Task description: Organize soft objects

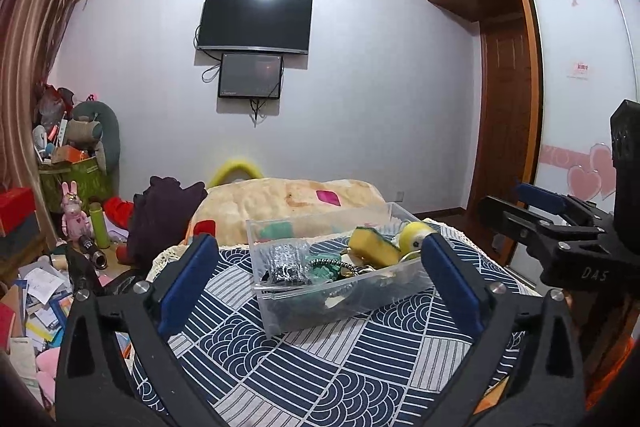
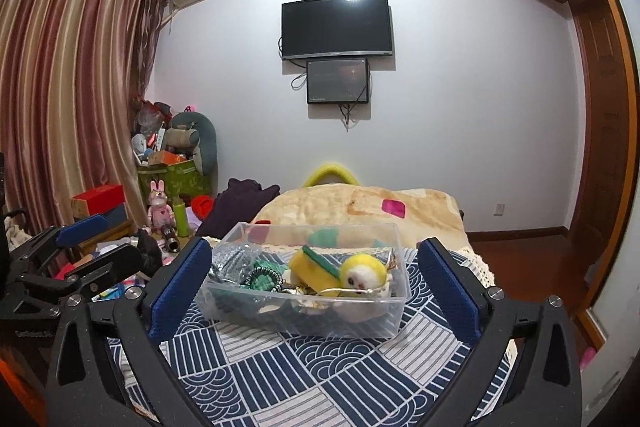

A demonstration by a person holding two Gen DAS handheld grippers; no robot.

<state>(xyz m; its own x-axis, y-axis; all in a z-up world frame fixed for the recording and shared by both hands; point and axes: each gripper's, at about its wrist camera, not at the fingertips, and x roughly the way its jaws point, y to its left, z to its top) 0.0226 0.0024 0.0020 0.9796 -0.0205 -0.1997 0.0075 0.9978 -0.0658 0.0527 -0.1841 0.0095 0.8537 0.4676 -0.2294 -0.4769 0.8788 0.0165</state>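
Grippers left (image 1: 316,269) and right (image 2: 312,277) both spread wide, empty, before clear plastic bin (image 2: 280,319) of sponge (image 2: 312,269) and yellow felt doll (image 2: 362,273).

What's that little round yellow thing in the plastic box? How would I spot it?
Find the blue and white patterned cloth, then the clear plastic box on it. At the box's right end, beside the yellow and green sponge, lies a small fuzzy yellow ball toy. It alone has a pale face with dark eyes.

One clear bin (image 2: 320,311) between the fingers (image 2: 180,287) — inside it one sponge (image 2: 310,269), one yellow doll (image 2: 362,273), one green braid (image 2: 264,277), one silver scrubber (image 1: 286,261). Two screens (image 2: 336,27) beyond.
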